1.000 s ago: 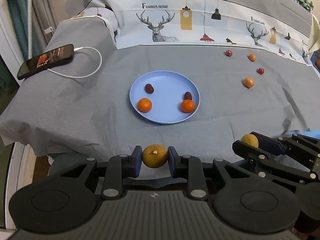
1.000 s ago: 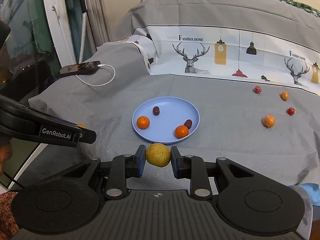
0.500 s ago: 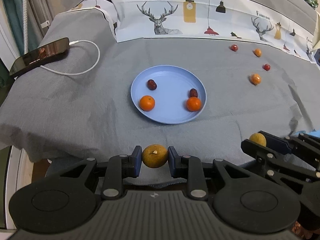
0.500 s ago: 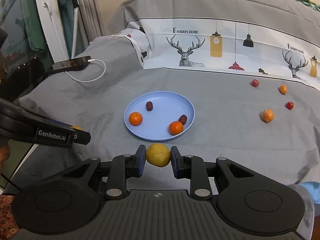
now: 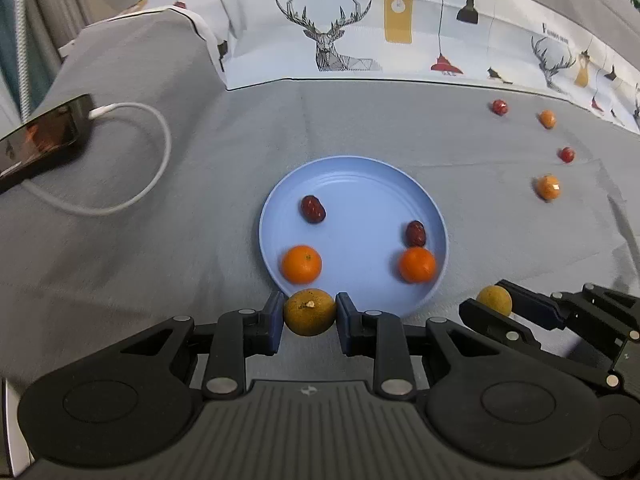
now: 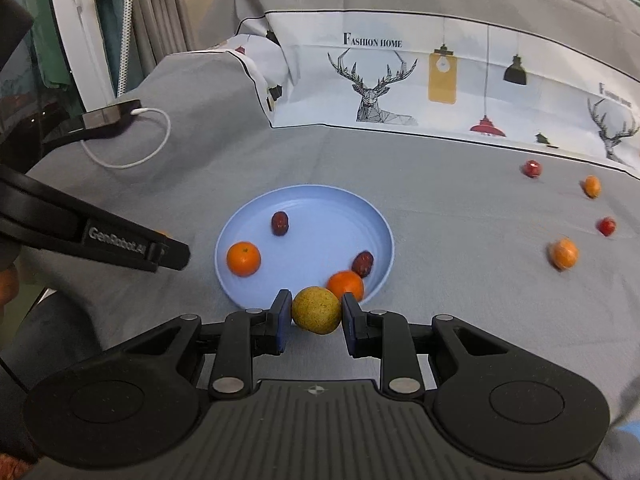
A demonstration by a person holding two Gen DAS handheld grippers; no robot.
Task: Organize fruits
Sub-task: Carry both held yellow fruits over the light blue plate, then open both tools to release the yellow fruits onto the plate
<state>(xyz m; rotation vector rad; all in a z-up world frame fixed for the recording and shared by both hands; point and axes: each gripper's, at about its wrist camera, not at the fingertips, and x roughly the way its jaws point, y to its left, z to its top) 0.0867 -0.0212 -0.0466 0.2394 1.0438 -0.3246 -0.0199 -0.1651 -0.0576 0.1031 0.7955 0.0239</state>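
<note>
A blue plate (image 5: 360,172) (image 6: 308,200) lies on the grey cloth and holds two oranges (image 5: 301,264) (image 5: 417,265) and two dark red dates (image 5: 313,209) (image 5: 415,233). My left gripper (image 5: 310,314) is shut on a yellow-green citrus fruit (image 5: 310,312) just above the plate's near rim. My right gripper (image 6: 316,312) is shut on a second yellow-green fruit (image 6: 316,310) at the plate's near right rim; it also shows in the left wrist view (image 5: 495,300). Two small oranges (image 5: 547,187) (image 5: 547,119) and two red fruits (image 5: 499,107) (image 5: 567,155) lie on the cloth to the right.
A phone (image 5: 40,140) with a white charging cable (image 5: 152,160) lies at the left edge of the bed. A printed deer-pattern cloth (image 5: 360,40) covers the back. A curtain and white frame (image 6: 100,40) stand at the far left.
Both grippers have moved forward with their fruits, from short of the bed edge to the plate's near rim. The fruits on the plate and cloth have not moved.
</note>
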